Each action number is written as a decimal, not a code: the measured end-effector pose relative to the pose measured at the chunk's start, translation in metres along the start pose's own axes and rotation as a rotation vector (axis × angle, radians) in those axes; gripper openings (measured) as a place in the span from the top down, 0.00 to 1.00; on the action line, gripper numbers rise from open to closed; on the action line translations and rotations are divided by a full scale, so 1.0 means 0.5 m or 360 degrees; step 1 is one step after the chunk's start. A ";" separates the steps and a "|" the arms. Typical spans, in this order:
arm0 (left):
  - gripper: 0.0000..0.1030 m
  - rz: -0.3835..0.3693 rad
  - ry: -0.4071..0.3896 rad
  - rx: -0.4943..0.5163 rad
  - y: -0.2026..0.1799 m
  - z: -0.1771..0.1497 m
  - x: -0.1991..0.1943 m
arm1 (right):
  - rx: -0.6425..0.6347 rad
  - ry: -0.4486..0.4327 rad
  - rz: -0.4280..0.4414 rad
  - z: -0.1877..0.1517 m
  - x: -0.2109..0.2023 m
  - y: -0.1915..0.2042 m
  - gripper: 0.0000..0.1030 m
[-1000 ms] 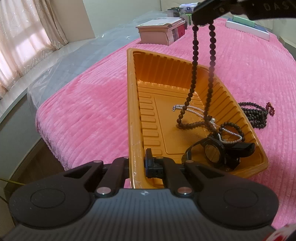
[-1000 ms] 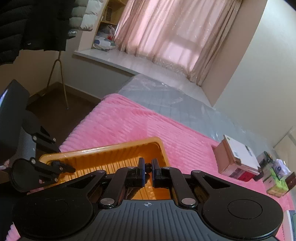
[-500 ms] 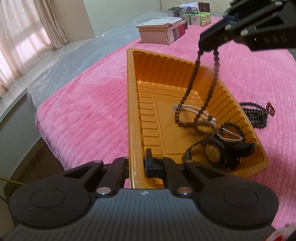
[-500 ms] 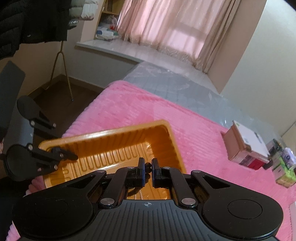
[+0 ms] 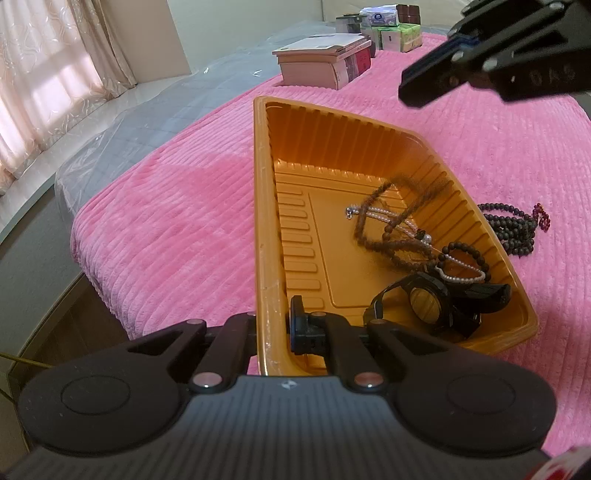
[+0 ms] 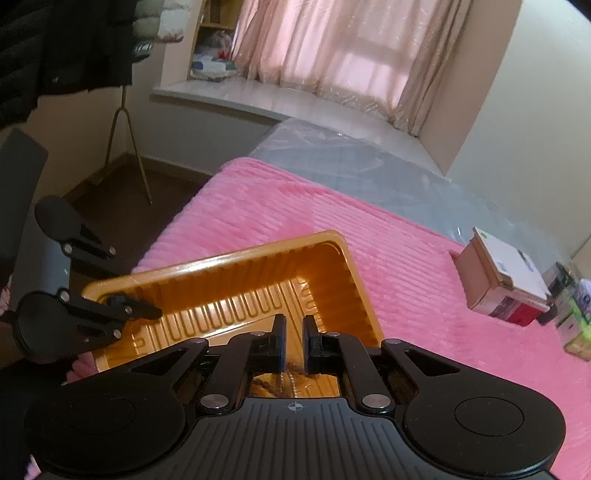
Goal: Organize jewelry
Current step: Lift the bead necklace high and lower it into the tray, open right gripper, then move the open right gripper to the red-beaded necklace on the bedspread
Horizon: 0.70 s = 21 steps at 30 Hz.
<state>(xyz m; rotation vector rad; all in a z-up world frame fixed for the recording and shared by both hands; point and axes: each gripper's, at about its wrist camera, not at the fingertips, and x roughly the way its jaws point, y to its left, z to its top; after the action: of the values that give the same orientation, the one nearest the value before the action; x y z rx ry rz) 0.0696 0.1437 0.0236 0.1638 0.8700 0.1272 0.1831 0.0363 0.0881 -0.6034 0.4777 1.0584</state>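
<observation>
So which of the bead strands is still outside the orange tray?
The dark beaded strand with the red beads at its end, coiled on the pink blanket just past the tray's right wall. The brown strand and pearl strand lie inside.

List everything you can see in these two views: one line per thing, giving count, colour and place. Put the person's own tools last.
tray: 1, orange, on the blanket
brown beads: 1 strand, blurred, in the tray
pearls: 1 strand, white, in the tray
bracelet: 1, black, in the tray
watch: 1, black, tray's near corner
dark beads: 1 bundle, red end, on the blanket beside the tray
blanket: 1, pink, under everything
books: 1 stack, pale, far edge of the blanket
boxes: several, green and white, behind the books
curtains: pink, at the window
left gripper: black, shut on the tray's rim
right gripper: black, open, empty, above the tray
</observation>
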 end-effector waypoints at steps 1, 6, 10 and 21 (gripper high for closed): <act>0.97 -0.0002 -0.0002 -0.0002 0.000 0.000 0.000 | 0.0021 -0.0017 -0.0015 -0.001 -0.007 -0.006 0.93; 0.97 -0.0004 -0.0004 -0.0004 0.002 -0.003 -0.001 | 0.0148 -0.0057 -0.0105 -0.038 -0.058 -0.045 0.91; 0.97 0.0000 -0.0002 -0.0002 0.002 -0.003 0.000 | 0.0361 -0.0032 -0.0207 -0.107 -0.097 -0.079 0.65; 0.97 0.0008 0.0008 0.0012 -0.002 -0.002 0.000 | 0.0926 0.0118 -0.0353 -0.325 -0.140 -0.094 0.58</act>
<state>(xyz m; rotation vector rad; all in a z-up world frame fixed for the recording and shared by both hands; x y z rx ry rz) 0.0688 0.1426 0.0229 0.1728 0.8752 0.1294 0.1840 -0.1341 0.0220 -0.1708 0.7302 0.6414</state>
